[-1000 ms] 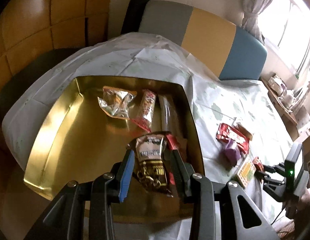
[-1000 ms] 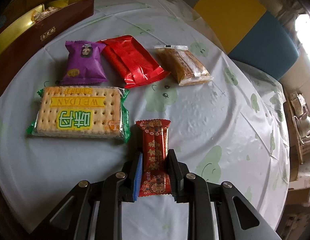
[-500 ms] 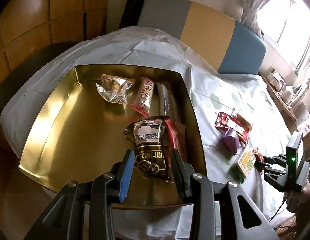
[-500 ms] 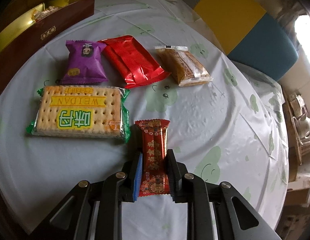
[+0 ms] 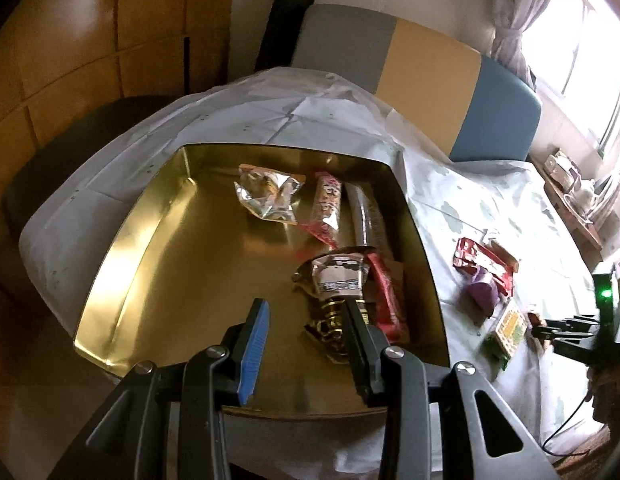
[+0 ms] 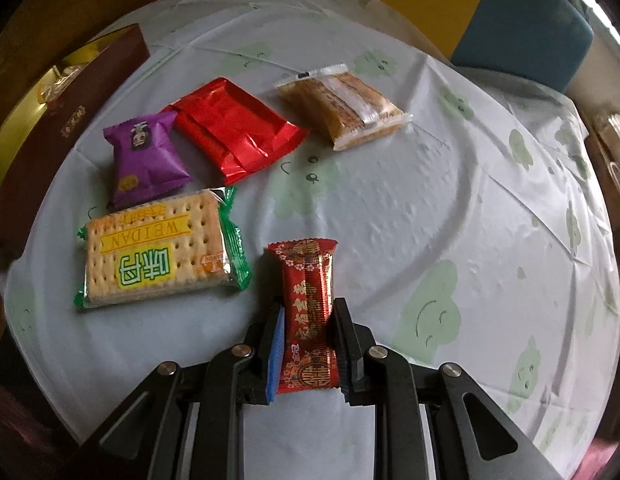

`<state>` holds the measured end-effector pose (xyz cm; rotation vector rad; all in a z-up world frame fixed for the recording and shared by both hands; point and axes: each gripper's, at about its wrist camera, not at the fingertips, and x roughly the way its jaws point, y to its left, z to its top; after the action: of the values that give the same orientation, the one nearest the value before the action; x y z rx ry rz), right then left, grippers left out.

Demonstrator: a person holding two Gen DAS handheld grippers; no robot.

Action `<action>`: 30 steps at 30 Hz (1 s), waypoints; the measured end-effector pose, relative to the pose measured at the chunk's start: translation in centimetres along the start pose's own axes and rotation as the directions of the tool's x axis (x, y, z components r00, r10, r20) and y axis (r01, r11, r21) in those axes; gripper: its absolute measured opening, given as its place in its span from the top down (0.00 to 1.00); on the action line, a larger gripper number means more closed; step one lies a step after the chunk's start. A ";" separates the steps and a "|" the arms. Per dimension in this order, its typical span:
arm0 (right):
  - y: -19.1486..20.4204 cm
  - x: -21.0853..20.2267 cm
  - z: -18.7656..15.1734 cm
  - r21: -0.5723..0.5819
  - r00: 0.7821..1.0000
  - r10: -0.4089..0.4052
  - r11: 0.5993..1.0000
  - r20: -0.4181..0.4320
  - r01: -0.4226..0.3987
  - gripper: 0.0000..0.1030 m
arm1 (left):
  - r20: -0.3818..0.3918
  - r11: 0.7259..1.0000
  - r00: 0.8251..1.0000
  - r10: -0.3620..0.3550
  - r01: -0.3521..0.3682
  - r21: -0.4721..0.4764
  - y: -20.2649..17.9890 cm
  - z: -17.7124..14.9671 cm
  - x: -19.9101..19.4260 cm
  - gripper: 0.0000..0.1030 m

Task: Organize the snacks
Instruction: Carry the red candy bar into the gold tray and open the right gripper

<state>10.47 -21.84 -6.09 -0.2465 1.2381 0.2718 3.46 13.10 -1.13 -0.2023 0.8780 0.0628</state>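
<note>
The small red-and-gold snack packet (image 6: 307, 312) is clamped upright between the jaws of the right gripper (image 6: 307, 344), which are closed tight on its sides; its upper end stands up clear of the jaws above the pale worktop (image 6: 430, 208). Just to its left lies the cracker pack (image 6: 157, 256) with green ends, flat on the cloth. Beyond that sit a purple packet (image 6: 147, 158), a red foil packet (image 6: 235, 130) touching it on the right, and a clear-wrapped brown bar (image 6: 342, 106) a little apart from the red one.

At the far left edge of the right wrist view stands the brown outer wall of the box (image 6: 69, 120), its gold inside showing past the rim. The left wrist view looks into this gold box (image 5: 149, 280): along its right side lie a crinkled clear pouch (image 5: 267, 196), a pink-and-red stick (image 5: 328, 210), a long dark stick (image 5: 368, 220) against the wall, a red bar (image 5: 384, 292), and a brown-and-gold packet (image 5: 338, 280) lying flat on the box floor. The left gripper (image 5: 303, 320) hangs over the box with its jaws partly open and nothing between them; its right finger overlaps the brown-and-gold packet in the picture, and whether it touches it cannot be told. The rest of the box floor is bare gold.
</note>
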 end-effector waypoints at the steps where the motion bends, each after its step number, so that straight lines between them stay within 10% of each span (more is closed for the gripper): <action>1: 0.1 -0.5 0.1 0.008 1.000 0.005 1.000 0.014 -0.005 0.78 | -0.001 1.000 1.000 0.005 -0.005 0.000 0.1 0.0 0.0 0.63; 13: 5.1 -5.7 1.1 -0.021 0.972 0.137 0.991 0.190 -0.135 0.78 | 0.005 0.999 1.000 0.021 -0.021 -0.033 1.5 0.0 -0.1 0.63; 30: 22.2 -8.7 7.2 -0.298 0.829 0.504 0.852 0.243 -0.430 0.78 | 0.027 0.990 0.997 0.074 -0.070 -0.126 5.6 0.2 -0.7 0.63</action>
<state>6.82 0.84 3.52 -0.0853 0.9315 0.8606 2.42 18.62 -1.30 -0.2857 0.8506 0.1884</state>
